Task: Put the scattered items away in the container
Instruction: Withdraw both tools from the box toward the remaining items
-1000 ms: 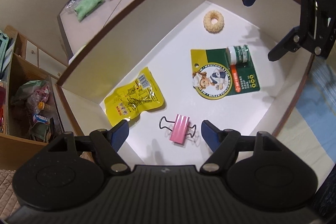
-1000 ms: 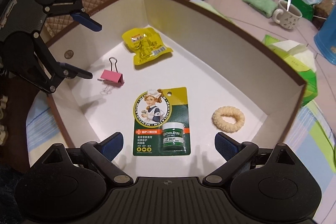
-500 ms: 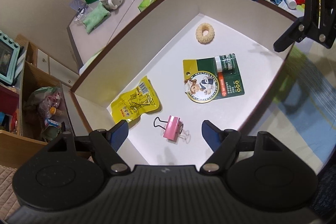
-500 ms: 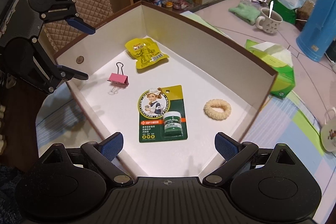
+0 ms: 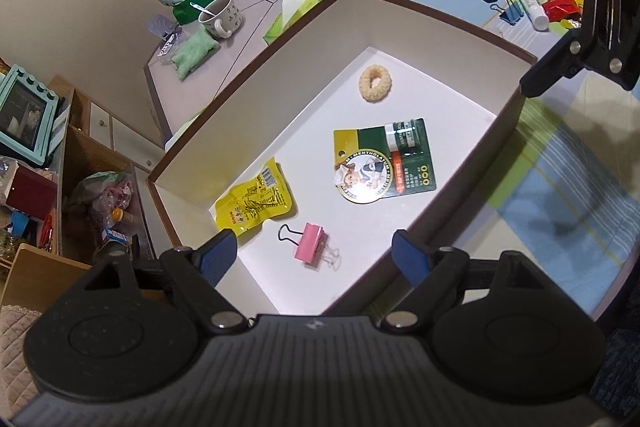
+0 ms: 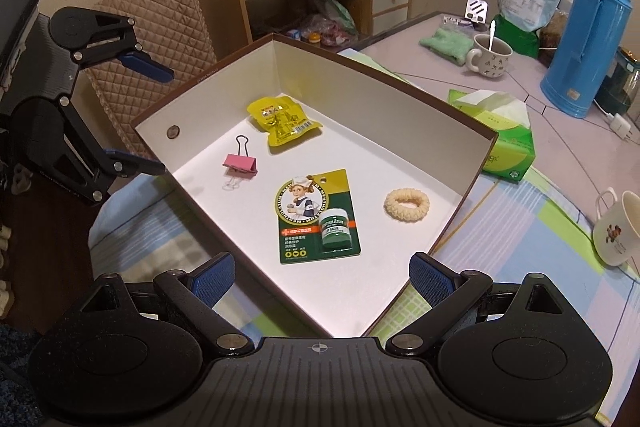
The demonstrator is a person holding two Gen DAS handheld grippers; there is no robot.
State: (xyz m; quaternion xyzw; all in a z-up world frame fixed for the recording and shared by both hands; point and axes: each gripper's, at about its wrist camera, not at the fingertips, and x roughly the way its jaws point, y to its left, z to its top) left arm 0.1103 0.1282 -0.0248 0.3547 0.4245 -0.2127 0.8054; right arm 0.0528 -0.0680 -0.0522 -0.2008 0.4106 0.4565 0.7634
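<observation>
The brown-rimmed white cardboard box fills mid-frame. Inside lie a green ointment card, yellow snack packet, cream ring scrunchie and pink binder clip. My left gripper and right gripper both stand spread, empty.

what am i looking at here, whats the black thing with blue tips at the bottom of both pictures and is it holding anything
Those are two hand-held grippers, one in each of a person's hands, each carrying a wide-angle camera looking out along its own two blue-tipped fingers. One picture comes from the left gripper, the other from the right gripper, and each also sees the other. Both are open and hold nothing. Below them sits a brown-rimmed white cardboard box on a checked tablecloth. Inside lie a yellow snack packet, a pink binder clip, a green carded lip balm jar and a cream knitted ring. A blue binder clip lies outside.
</observation>
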